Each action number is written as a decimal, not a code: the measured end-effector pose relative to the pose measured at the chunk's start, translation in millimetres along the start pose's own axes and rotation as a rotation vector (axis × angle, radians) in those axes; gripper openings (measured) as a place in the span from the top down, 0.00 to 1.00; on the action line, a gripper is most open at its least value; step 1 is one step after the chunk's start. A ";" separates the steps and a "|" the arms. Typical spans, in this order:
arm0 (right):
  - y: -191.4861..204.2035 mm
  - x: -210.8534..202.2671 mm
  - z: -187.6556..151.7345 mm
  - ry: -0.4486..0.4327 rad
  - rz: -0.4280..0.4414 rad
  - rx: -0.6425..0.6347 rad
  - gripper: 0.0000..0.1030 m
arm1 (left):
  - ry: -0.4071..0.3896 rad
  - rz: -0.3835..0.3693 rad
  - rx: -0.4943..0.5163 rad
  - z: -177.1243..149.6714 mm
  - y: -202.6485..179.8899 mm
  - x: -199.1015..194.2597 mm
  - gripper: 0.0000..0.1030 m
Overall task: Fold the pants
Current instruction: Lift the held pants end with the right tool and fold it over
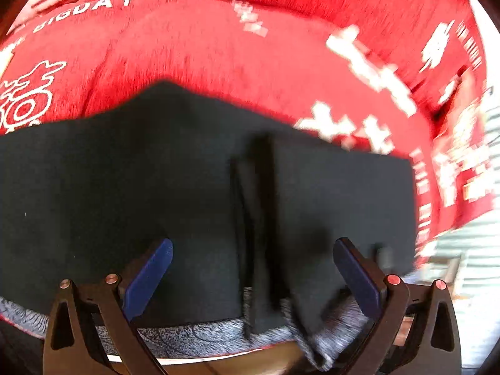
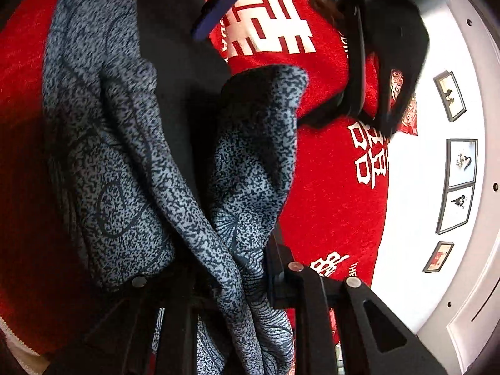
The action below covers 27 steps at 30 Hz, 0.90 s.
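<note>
Black pants (image 1: 125,187) lie spread flat on a red blanket (image 1: 218,47), a long fold ridge running down their middle. Their grey speckled lining (image 1: 187,334) shows along the near edge. My left gripper (image 1: 253,265) hovers over that near edge, open, blue pads wide apart with nothing between them. In the right wrist view the pants (image 2: 125,156) hang bunched, lining outward. My right gripper (image 2: 231,268) is shut on this fabric, which hides most of its fingers. A blue pad (image 2: 215,12) of the left gripper shows at the top.
The red blanket (image 2: 337,203) with white characters covers the whole work surface. Beyond it is a white wall with framed pictures (image 2: 462,168). Light striped cloth (image 1: 478,234) lies at the right edge, and a brown wooden edge (image 1: 265,357) sits below the pants.
</note>
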State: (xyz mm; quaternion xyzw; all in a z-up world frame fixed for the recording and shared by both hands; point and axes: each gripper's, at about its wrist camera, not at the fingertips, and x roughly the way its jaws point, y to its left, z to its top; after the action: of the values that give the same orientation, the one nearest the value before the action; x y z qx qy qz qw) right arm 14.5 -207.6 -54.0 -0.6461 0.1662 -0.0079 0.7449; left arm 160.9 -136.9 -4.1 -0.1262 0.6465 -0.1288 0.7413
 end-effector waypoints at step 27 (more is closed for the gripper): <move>-107.6 60.2 -93.9 0.302 0.569 0.733 0.24 | 0.055 0.154 0.055 10.8 -22.7 18.8 0.00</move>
State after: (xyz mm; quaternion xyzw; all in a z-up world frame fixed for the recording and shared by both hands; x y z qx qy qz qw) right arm 69.0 -329.2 25.2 -0.2616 0.4285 0.0443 0.8637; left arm 173.5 -164.6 -12.0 -0.0523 0.6705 -0.0927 0.7342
